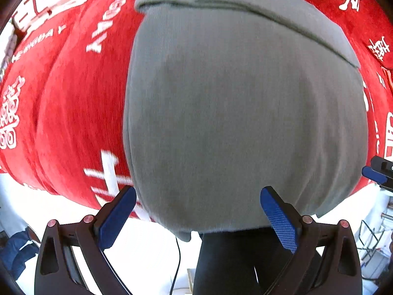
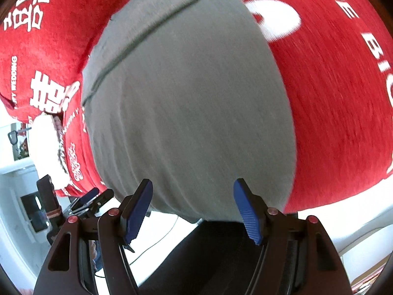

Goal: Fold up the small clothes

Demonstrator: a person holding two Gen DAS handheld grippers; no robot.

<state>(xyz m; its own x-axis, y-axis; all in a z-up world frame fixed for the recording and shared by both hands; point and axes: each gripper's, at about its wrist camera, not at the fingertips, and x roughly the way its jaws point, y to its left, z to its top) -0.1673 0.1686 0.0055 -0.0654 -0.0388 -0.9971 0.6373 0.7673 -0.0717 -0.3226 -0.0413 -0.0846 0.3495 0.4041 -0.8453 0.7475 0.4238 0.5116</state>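
A red cloth point(image 1: 73, 103) printed with white characters and lettering covered the surface, and past its near edge the background was bright white, with a dark cable point(image 1: 177, 260) trailing at 6 o'clock in the left wrist view. One grey garment point(image 1: 233, 113) lay spread flat on the red cloth, filling the middle of both views. A single folded band with a stitched seam ran along its far end, toward 12 o'clock in the left view and toward 11 o'clock in the right. Its near edge hung just over the edge of the surface, above a dark shape I could not identify.

Two grippers were in view. The left gripper point(image 1: 198, 198) had its two blue pads spread wide, one at 7 o'clock and one at 5 o'clock, with nothing pinched between them; they hovered over the near part of the garment. The right gripper point(image 2: 193, 190) likewise stood spread, its two blue pads apart over the garment's near edge and empty. In the left view, one blue fingertip of the right gripper showed at 3 o'clock; in the right view, the left gripper showed at 8 o'clock.
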